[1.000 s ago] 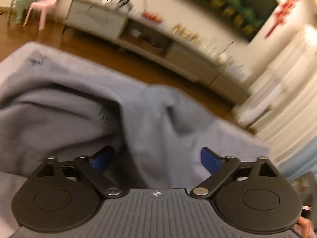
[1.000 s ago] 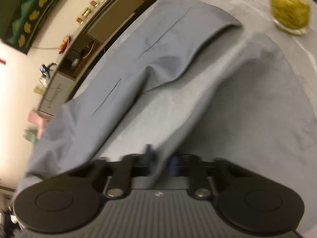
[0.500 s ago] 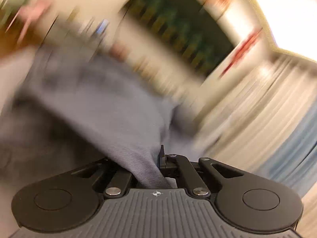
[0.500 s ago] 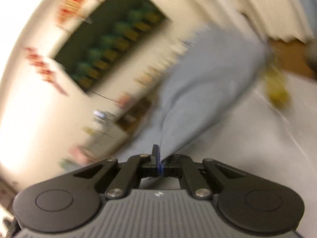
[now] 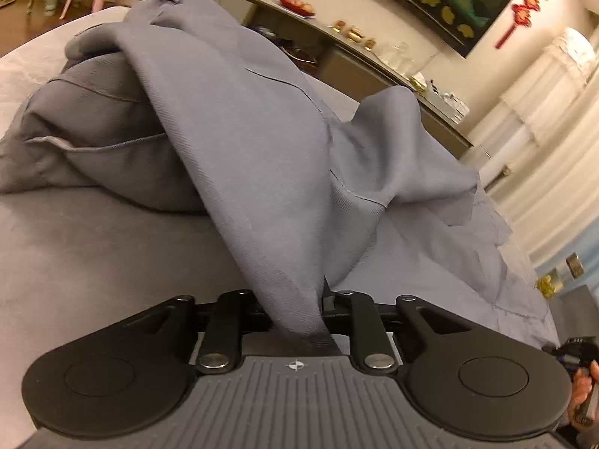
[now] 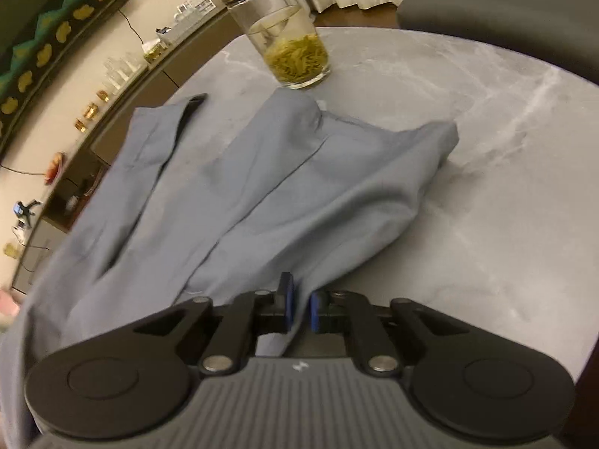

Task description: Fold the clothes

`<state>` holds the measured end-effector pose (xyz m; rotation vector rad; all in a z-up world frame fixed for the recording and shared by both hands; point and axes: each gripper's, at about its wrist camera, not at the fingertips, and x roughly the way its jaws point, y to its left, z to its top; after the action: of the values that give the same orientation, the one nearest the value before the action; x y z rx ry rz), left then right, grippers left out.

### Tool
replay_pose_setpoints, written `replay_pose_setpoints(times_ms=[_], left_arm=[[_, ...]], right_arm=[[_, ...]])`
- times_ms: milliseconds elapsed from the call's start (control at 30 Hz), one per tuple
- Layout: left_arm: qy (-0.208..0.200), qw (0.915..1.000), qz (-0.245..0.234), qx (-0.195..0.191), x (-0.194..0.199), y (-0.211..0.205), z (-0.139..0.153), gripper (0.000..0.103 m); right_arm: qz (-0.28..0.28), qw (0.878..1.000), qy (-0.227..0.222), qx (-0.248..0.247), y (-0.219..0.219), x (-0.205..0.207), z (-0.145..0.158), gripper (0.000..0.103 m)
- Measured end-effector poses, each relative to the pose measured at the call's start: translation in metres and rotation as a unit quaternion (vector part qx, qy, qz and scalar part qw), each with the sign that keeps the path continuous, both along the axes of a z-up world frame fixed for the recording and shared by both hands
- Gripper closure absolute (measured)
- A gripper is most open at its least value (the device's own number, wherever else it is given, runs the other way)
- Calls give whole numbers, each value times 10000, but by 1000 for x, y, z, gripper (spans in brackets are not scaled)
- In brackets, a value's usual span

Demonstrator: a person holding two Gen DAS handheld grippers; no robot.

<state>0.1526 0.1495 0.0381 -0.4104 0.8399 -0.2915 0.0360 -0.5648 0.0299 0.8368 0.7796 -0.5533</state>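
A grey-blue garment (image 5: 239, 142), apparently trousers with seams and a waistband, lies bunched on the grey marble table (image 5: 93, 254). My left gripper (image 5: 299, 308) is shut on a fold of it, and the cloth rises from the jaws in a taut ridge. In the right wrist view the same garment (image 6: 262, 194) lies flatter, spread toward the far edge of the table (image 6: 505, 157). My right gripper (image 6: 301, 301) is shut on its near edge, cloth pinched between the blue pads (image 6: 287, 295).
A tall glass of tea leaves (image 6: 288, 37) stands just beyond the cloth's far end. A dark chair back (image 6: 505, 11) sits behind the table on the right. A long sideboard (image 5: 355, 52) runs along the wall. A hand (image 5: 582, 381) shows at the right edge.
The left gripper, open over the cloth a second ago, has shut on it. Both grippers swung the garment up fast and have come back low over the table, the cloth now doubled over.
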Motion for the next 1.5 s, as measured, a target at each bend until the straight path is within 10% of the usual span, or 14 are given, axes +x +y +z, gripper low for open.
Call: replay_pose_setpoints(times_ms=[133,367,433,600,700,800,833,900,933,1233,1433,1500], left_arm=[[-387,9988,85,-304,-30,0,31,52],[-830,9851,1276,-804,-49,72,70,35],[-654,9786,1741,-884,-31,102,71,35],[64,9662,2403,-928,47,151,43,31],[161,9681,2306,-967,69,164,27,30],[205,9740,2016,-1011,71,179,7,28],[220,9738,1989,-1082,69,184,-1,28],[262,9684,2019,-1443,61,197,-14,28],[247,9653,2022,-1634,57,202,-18,28],[39,9738,1387,-1800,47,185,-21,13],[138,9771,1091,-1823,66,164,-35,17],[133,9812,929,-1688,73,154,-37,53]], right_arm=[[-348,9964,-134,-759,15,-32,33,78],[880,9717,-1135,-1873,138,-34,81,65],[2127,9464,-1395,-1991,210,-19,93,61],[4889,8088,-1933,-2635,409,14,105,33],[5886,7024,-1977,-3481,510,23,93,26],[6407,6234,-1737,-4131,581,39,70,24],[6522,6063,-1565,-4273,595,49,64,30],[6715,5756,-1242,-4499,620,69,54,74],[6655,5999,-1288,-4250,610,81,62,98],[5764,7799,-1622,-1822,524,189,141,99],[5586,8089,-1660,-780,488,201,132,99],[5524,8157,-1669,-399,484,211,127,99]])
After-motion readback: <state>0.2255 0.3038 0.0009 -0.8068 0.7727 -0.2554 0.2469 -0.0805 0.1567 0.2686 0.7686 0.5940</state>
